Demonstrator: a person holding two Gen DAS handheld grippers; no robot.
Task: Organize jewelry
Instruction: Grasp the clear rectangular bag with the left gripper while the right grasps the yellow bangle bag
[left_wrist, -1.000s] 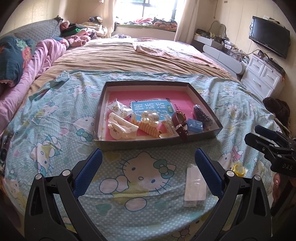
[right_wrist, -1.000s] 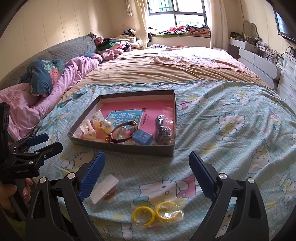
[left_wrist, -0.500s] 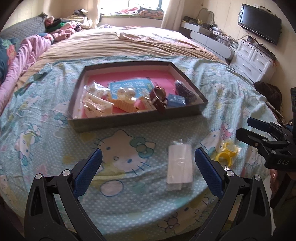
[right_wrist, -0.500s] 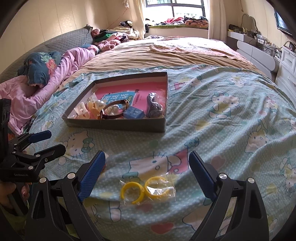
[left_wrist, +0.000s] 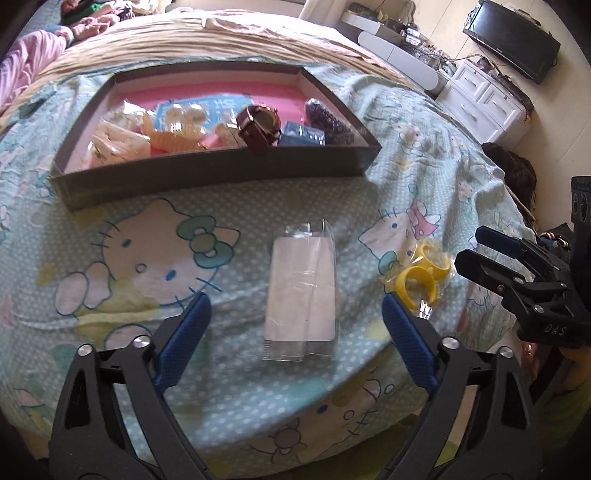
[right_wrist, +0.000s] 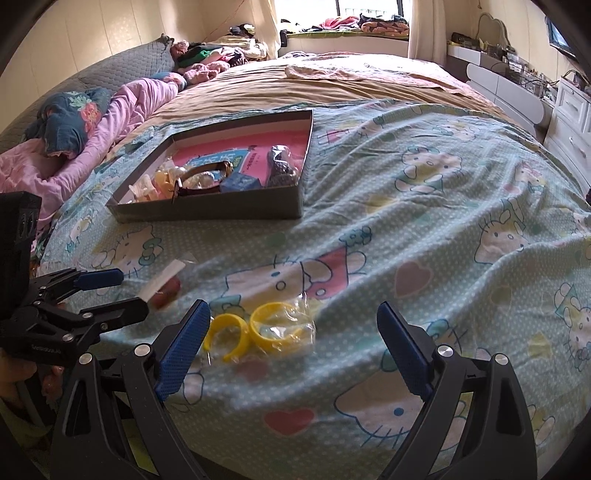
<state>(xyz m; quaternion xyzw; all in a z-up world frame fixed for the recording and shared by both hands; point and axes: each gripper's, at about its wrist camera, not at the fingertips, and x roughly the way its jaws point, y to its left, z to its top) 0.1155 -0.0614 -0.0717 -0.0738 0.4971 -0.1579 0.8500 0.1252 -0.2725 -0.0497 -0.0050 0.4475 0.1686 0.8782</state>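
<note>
A dark shallow tray (left_wrist: 207, 171) (right_wrist: 207, 214) with a pink floor lies on the Hello Kitty sheet and holds a brown watch (left_wrist: 258, 127), a blue box (left_wrist: 301, 134), hair clips and a dark bagged item. A clear flat packet (left_wrist: 301, 291) lies just in front of my open left gripper (left_wrist: 295, 328), between its fingers. A clear bag with two yellow rings (right_wrist: 258, 328) (left_wrist: 421, 275) lies just ahead of my open right gripper (right_wrist: 293, 336), toward its left finger. Both grippers are empty.
Pink bedding and pillows (right_wrist: 92, 125) lie along the left of the bed. White drawers (left_wrist: 487, 99) and a TV (left_wrist: 513, 44) stand to the right. The bed edge runs just under both grippers.
Both grippers have moved down and closer to the sheet. The clear packet now lies between the left fingers, and the ring bag lies nearer the right fingers.
</note>
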